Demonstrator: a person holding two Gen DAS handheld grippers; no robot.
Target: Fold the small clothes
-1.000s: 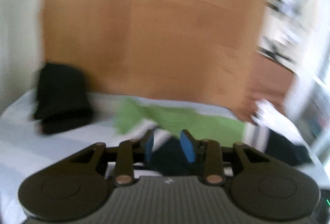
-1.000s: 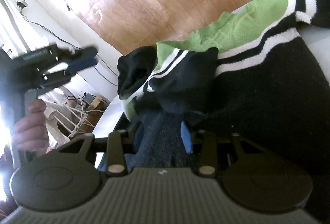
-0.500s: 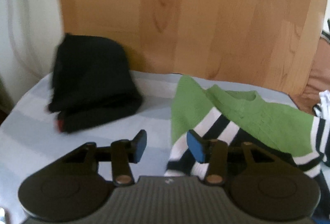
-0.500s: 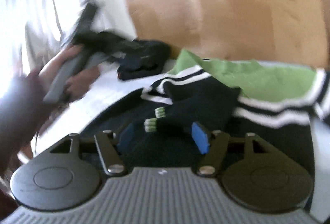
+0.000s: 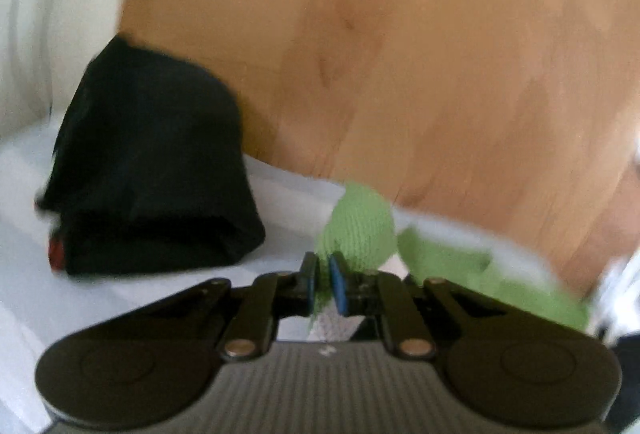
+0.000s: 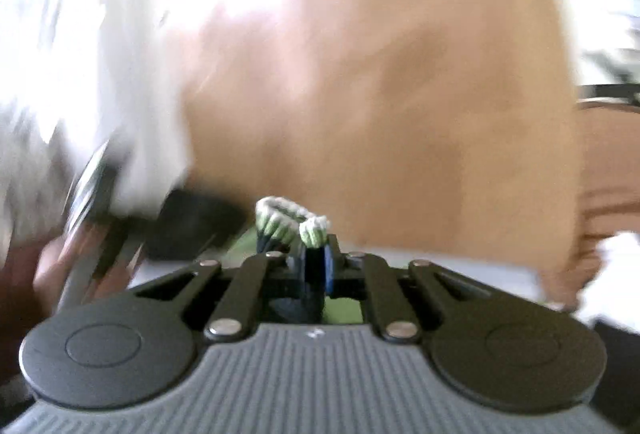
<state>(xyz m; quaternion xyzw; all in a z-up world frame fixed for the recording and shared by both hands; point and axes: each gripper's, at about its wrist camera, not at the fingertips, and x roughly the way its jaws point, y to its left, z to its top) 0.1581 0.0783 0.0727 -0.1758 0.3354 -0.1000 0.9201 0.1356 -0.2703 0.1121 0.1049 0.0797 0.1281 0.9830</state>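
Observation:
A small knit sweater, green [image 5: 360,230] at the top with white and black stripes below, lies on the pale bed. My left gripper [image 5: 323,284] is shut on its green edge, with cloth between the blue pads. My right gripper [image 6: 316,270] is shut on a dark cuff of the same sweater [image 6: 310,230], whose green-and-white ribbed end sticks up above the pads. Both views are blurred by motion.
A folded black garment [image 5: 156,162] sits on the bed at the left, against the wooden headboard [image 5: 400,54]. In the right wrist view the person's hand with the left gripper [image 6: 92,218] is at the left. White cloth [image 6: 612,274] lies at the right.
Both grippers were open half a second ago and have closed on the sweater. The left one took the green edge, the right one the dark cuff, and both have shifted.

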